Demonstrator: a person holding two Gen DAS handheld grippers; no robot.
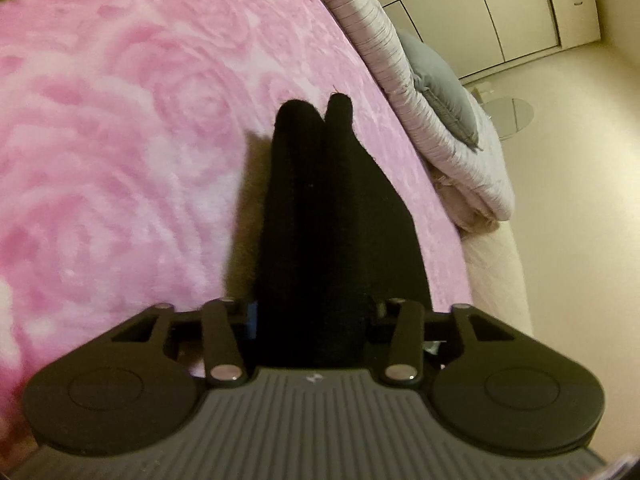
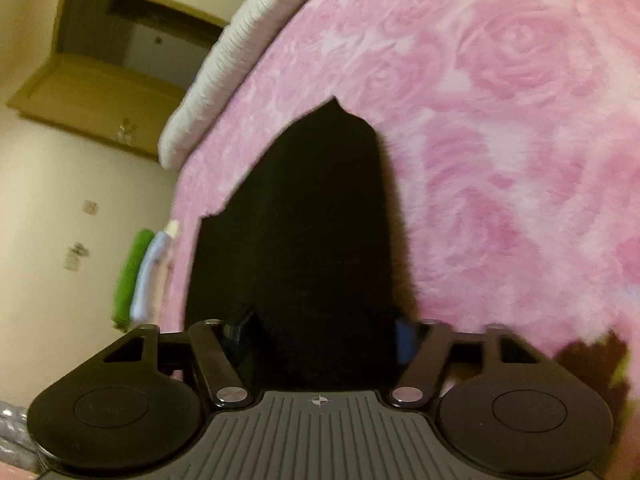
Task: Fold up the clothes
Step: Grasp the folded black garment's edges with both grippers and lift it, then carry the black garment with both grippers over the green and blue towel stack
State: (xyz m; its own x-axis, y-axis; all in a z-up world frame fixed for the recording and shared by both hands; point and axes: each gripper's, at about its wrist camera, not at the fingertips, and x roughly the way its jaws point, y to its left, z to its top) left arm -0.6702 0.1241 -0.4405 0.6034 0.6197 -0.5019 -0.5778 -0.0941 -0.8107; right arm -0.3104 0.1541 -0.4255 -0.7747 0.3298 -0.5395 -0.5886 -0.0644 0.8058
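Draping pink blanket (image 1: 120, 140), black garment (image 2: 312, 220), possibly gripped

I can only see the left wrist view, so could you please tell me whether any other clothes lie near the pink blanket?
Observer: Yes. The right wrist view shows a green piece and a light blue piece side by side at the edge of the pink blanket. They are blurred, but they look folded.
Operator: Thank you. Is anything else on the blanket on that side?
Observer: A dark patch sits near the lower right corner. It is too blurred to identify.
Operator: And what lies beyond the bed there?
Observer: A wooden door frame in the cream wall.
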